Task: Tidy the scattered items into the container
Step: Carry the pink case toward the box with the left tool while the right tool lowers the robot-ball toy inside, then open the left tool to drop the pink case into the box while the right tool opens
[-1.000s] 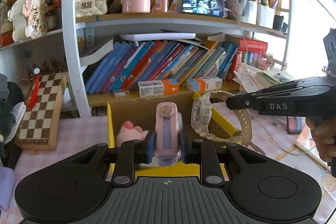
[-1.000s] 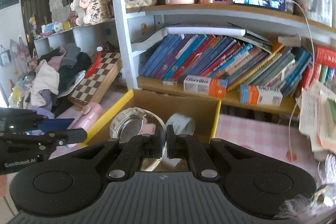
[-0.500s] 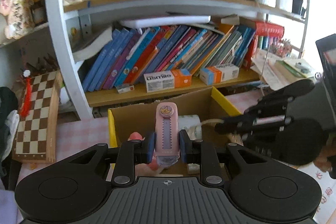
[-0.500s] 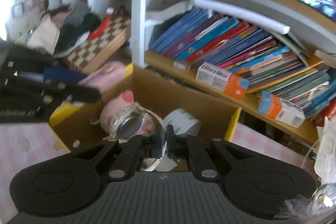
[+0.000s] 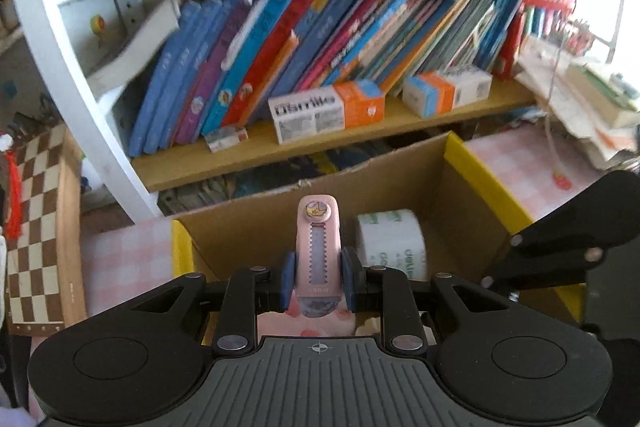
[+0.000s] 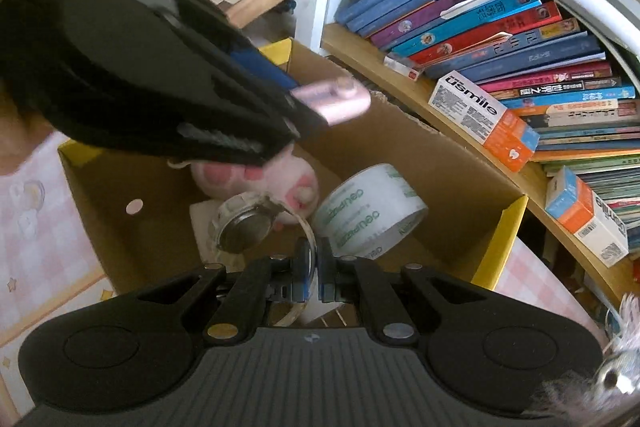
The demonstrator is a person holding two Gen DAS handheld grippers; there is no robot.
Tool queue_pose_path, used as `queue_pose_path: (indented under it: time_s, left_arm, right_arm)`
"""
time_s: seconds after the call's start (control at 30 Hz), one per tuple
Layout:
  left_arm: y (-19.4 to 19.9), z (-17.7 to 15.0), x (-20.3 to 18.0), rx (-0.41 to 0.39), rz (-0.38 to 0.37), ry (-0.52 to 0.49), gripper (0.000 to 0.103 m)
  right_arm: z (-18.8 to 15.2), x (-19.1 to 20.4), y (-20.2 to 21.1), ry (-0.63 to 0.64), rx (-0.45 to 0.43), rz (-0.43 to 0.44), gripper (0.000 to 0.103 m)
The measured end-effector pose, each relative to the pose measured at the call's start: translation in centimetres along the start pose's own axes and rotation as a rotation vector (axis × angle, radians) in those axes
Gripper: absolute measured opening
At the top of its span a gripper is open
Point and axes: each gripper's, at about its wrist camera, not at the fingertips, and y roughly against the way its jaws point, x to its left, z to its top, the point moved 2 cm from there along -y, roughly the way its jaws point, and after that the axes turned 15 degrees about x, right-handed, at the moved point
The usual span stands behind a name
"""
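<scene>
My left gripper (image 5: 316, 281) is shut on a pink utility knife (image 5: 318, 247) and holds it over the open cardboard box (image 5: 476, 171) with yellow flaps. In the right wrist view the knife (image 6: 336, 99) hangs above the box (image 6: 400, 131). My right gripper (image 6: 314, 267) is shut on the strap of a pale wristwatch (image 6: 246, 223), low inside the box. A roll of clear tape (image 6: 368, 211) and a pink plush toy (image 6: 256, 179) lie on the box floor. The tape also shows in the left wrist view (image 5: 392, 243).
A bookshelf (image 5: 320, 39) full of books stands right behind the box, with toothpaste cartons (image 5: 326, 111) on its lower board. A chessboard (image 5: 36, 227) leans at the left. Stacked papers (image 5: 580, 103) lie at the right on the pink checked tablecloth (image 5: 524, 163).
Both grippers moved forward and down over the box. The watch sank into the box, and the knife now sits above the box opening. The left gripper now crosses the right view.
</scene>
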Motion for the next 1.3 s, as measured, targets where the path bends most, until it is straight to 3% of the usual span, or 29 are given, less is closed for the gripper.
queue_pose_path:
  time_s: [0.57,0.97,1.03,1.1,1.2,1.3]
  left_arm:
    - [-5.4,1.6,-1.8,0.169,0.003,-0.054,0.023]
    - [-6.1,1.4,-1.9,0.189,0.003,-0.063,0.027]
    - [-5.7,1.3,-1.9,0.176,0.018,-0.067,0.029]
    - [-5.2,1.2,-1.9,0.163,0.033,-0.072,0.036]
    - [-3.8,0.9,-2.0,0.123,0.048,-0.075,0.048]
    - [-1.6,0.5,-2.2,0.067,0.058,-0.085,0.052]
  right_arm:
    - [-0.3,-1.6,-1.7,-0.025,0.046,0.021,0.004]
    - [-0.2,-1.7,-2.5,-0.032,0.066,0.017,0.007]
    - [-0.1,-1.8,-2.3,-0.044,0.049,0.018,0.014]
    - [-0.1,-1.9,-2.0,-0.054,0.031,0.023,0.034]
    - [-0.1,-2.0,-1.1,-0.069,0.001,0.04,0.039]
    - [-0.3,-2.1,0.2,-0.086,-0.034,0.052,0.044]
